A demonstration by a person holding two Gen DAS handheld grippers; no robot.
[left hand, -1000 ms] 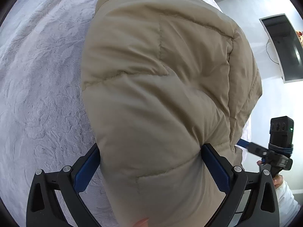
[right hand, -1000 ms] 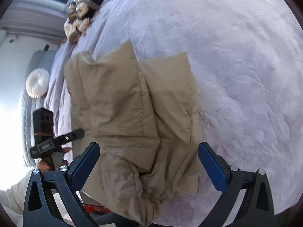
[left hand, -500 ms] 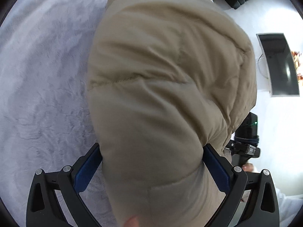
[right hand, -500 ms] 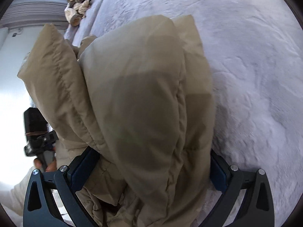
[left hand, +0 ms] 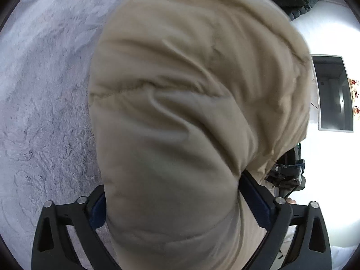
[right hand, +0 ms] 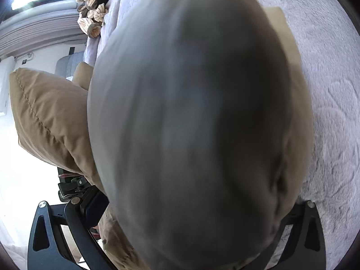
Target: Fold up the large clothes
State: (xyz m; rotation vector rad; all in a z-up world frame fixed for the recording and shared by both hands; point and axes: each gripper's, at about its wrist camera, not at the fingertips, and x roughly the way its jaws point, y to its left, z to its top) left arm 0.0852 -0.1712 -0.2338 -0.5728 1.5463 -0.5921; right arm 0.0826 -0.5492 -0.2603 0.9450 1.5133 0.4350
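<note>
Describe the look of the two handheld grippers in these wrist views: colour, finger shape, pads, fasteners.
Both the left gripper and right gripper have matte black frames with triangular cut-outs, silver round screw heads at the joints, and dark blue pads on the inner finger faces. No cables or markings show.

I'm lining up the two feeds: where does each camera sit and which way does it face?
Left wrist: on the left claw, facing down at the tan puffer jacket; its jaws are closing on it.
Right wrist: on the right claw, jacket bulk filling its jaws.
Both share the jacket, the lilac bedspread and the other claw.

Beige quilted jacket [left hand: 180,123], lavender embossed bedspread [left hand: 45,90]
</note>
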